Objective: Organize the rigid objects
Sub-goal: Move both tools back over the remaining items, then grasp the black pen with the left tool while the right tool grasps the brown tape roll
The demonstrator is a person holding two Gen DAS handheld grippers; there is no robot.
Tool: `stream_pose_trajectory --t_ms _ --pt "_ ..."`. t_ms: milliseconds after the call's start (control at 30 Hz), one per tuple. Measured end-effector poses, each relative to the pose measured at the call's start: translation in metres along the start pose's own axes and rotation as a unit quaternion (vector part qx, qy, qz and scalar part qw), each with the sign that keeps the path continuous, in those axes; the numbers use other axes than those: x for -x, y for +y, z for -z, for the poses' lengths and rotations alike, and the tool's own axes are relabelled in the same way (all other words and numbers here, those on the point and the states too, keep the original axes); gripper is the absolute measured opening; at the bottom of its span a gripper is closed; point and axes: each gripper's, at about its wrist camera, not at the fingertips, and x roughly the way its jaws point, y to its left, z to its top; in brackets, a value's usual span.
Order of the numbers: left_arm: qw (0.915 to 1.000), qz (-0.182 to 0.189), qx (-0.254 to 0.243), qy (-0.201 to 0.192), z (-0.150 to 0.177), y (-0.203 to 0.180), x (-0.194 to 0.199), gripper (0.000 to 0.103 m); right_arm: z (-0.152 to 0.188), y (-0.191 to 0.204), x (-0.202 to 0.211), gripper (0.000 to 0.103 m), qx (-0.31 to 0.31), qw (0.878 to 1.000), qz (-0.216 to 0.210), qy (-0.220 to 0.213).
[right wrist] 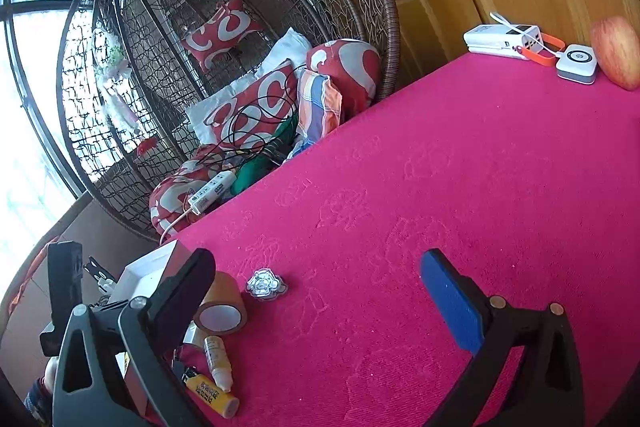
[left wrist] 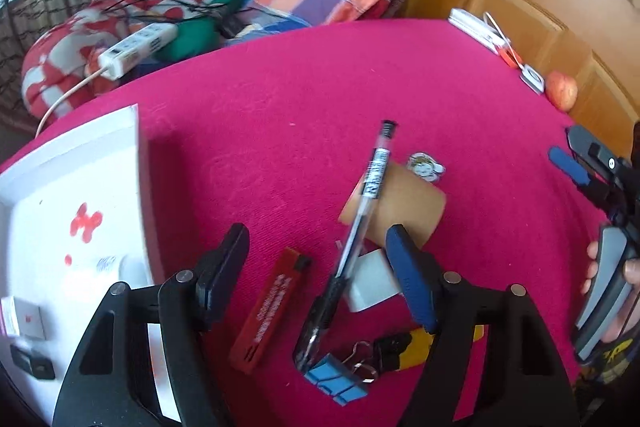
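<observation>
The left gripper (left wrist: 316,259) is seen at the bottom of the left wrist view, its jaws partly open around a pen (left wrist: 362,211) and a red flat case (left wrist: 270,311); nothing is pressed by the pads. The pen leans on a brown tape roll (left wrist: 400,207) in the centre, with a white block (left wrist: 370,281) and a blue binder clip (left wrist: 336,383) lower down. A white tray (left wrist: 80,187) is seen at the left edge. The right gripper (right wrist: 316,283) is wide open and empty over the pink cloth (right wrist: 440,167). If the jaws are closed here, the pen could be tipped off the roll, or two things caught together. White printing is seen on the case and the pen label, but it cannot be read
</observation>
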Motion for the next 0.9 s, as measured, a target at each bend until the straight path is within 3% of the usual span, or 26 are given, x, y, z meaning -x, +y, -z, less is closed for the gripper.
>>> stream_pose_trajectory --t_ms 67,133,200,400,567,700,800,900 --pt "0.9999 0.000 -0.013 0.005 -0.002 -0.006 -0.005 0.057 -0.001 0.003 -0.001 0.103 0.006 1.000 -0.002 0.003" --pt "0.9997 -0.003 -0.020 0.014 -0.003 -0.010 -0.011 0.026 -0.003 0.008 -0.003 0.103 0.017 1.000 -0.007 0.008" --pt "0.9995 0.002 -0.023 0.019 -0.003 -0.011 -0.015 0.019 -0.006 0.014 -0.004 0.103 0.028 0.999 -0.012 0.010" --pt "0.9999 0.005 -0.010 -0.007 0.001 -0.009 -0.005 0.012 -0.012 0.040 -0.032 0.103 0.112 0.990 -0.034 0.074" --pt "0.9976 0.012 0.042 -0.053 0.010 0.004 0.025 0.010 0.010 0.086 -0.056 0.103 0.237 0.963 -0.062 0.112" --pt "0.9943 0.012 0.070 -0.080 0.019 0.010 0.050 0.010 0.027 0.108 -0.083 0.101 0.281 0.947 -0.060 0.143" --pt "0.9925 0.013 0.076 -0.095 0.022 0.012 0.064 0.010 0.034 0.117 -0.098 0.087 0.294 0.941 -0.061 0.159" --pt "0.9909 0.018 0.079 -0.108 0.025 0.011 0.074 0.010 0.038 0.119 -0.117 0.053 0.283 0.938 -0.061 0.193"
